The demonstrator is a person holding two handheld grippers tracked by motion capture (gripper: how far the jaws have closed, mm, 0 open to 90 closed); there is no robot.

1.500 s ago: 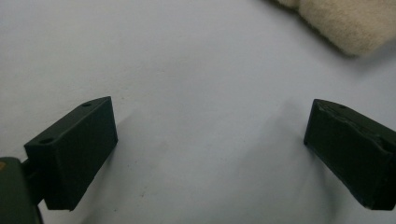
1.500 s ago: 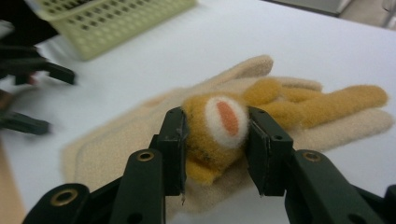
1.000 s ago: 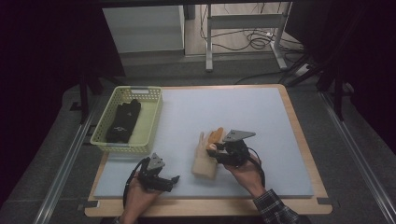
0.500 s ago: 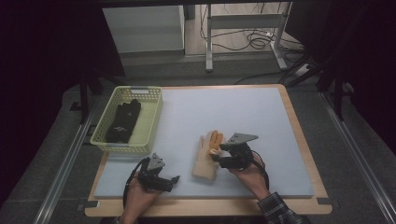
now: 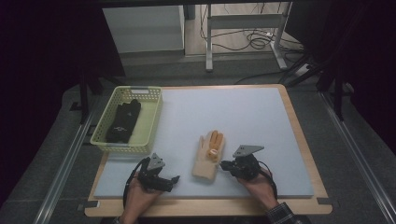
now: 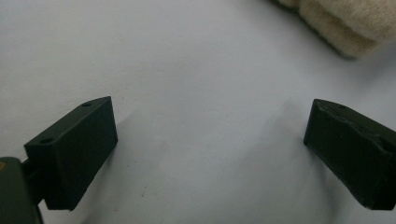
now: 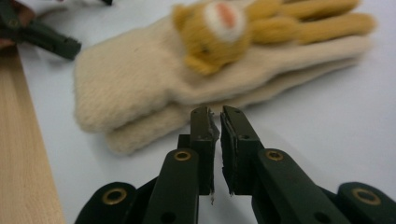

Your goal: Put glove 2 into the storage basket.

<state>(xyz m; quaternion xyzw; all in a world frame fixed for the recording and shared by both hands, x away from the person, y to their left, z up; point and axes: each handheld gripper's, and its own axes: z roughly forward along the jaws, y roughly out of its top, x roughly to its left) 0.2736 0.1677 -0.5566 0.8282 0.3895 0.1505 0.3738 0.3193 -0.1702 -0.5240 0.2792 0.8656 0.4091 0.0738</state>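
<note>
A: Where's the cream knitted glove with the orange-yellow fingers [image 5: 208,156]?

B: Flat on the pale blue surface [image 5: 261,116], between both hands, cuff toward the person. The right gripper [image 5: 227,164] sits just beside its edge; its jaws have just been closing and now stand nearly together with nothing between them.

A: And the left gripper [image 5: 174,179]?

B: Jaws wide apart, holding nothing.

A: Handling?

B: Probably soft, light and floppy. Pinch the thick cuff, or it may sag.
</note>
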